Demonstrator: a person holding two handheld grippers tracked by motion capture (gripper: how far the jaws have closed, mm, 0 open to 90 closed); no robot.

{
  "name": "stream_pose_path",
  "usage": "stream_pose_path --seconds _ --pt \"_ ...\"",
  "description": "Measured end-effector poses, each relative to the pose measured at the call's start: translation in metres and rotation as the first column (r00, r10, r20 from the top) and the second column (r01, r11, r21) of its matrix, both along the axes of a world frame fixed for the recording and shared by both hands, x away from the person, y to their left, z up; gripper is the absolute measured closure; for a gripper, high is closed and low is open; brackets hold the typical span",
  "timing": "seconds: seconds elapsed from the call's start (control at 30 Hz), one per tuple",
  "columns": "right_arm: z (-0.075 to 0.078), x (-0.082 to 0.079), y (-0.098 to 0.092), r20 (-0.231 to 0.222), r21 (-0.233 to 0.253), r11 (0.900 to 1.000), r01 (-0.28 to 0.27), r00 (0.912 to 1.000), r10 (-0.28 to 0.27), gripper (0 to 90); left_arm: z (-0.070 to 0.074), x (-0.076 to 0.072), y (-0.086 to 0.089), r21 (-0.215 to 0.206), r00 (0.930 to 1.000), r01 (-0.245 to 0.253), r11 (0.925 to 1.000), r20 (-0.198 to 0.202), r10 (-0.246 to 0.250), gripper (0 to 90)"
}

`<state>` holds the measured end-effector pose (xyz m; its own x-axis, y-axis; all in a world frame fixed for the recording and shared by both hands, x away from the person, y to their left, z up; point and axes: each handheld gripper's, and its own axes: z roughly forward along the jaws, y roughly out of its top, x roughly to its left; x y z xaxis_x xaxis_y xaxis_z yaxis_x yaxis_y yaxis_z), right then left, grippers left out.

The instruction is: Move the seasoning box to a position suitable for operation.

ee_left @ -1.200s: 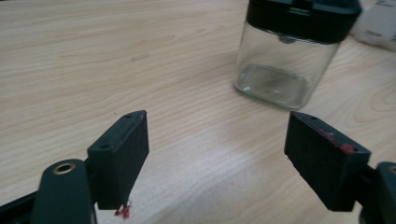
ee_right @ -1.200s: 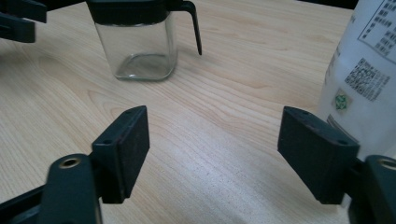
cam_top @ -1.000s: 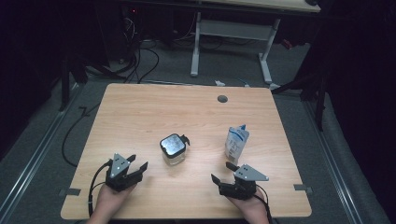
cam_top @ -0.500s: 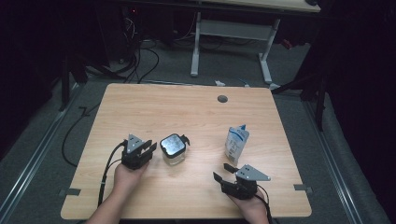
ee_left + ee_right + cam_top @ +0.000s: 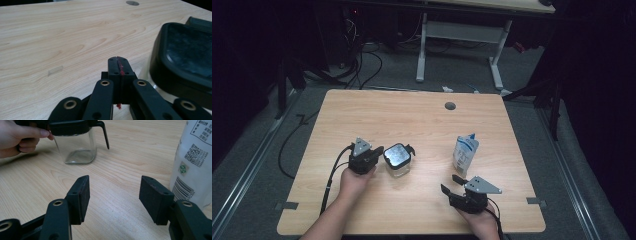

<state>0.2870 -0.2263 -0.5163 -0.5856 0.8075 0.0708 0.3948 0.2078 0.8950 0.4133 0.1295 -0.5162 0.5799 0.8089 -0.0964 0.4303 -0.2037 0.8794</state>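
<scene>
My left gripper (image 5: 373,156) has its jaws pressed flat together on nothing, tips just beside the black lid of the glass jar (image 5: 397,160), on the jar's left. My right gripper (image 5: 455,184) rests near the bench's front edge with its jaws spread wide and empty, aimed toward the white pouch (image 5: 465,154) standing upright just ahead of it.

I judge this the approach: steadying the jar before working on its lid. Next I'd need to open the left jaws, since closed they can only push, and bring them around the lid or body.

On the bench (image 5: 422,120): one jar, one pouch, two grippers, one cable hole (image 5: 450,106).
</scene>
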Motion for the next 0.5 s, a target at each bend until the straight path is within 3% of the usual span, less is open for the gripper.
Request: stream_pose_path --seconds 0.27,0.5 --pt "-0.001 0.000 0.001 0.000 -0.007 1.000 0.001 1.0000 -0.001 41.7 0.006 -0.008 -0.004 -0.021 0.9995 0.026 0.9994 0.017 -0.026 90.0" --pt "0.001 -0.001 -0.002 0.006 0.006 1.000 0.017 0.9998 -0.017 41.7 0.010 -0.021 -0.009 -0.009 0.9979 0.047 0.9989 0.044 -0.046 90.0"
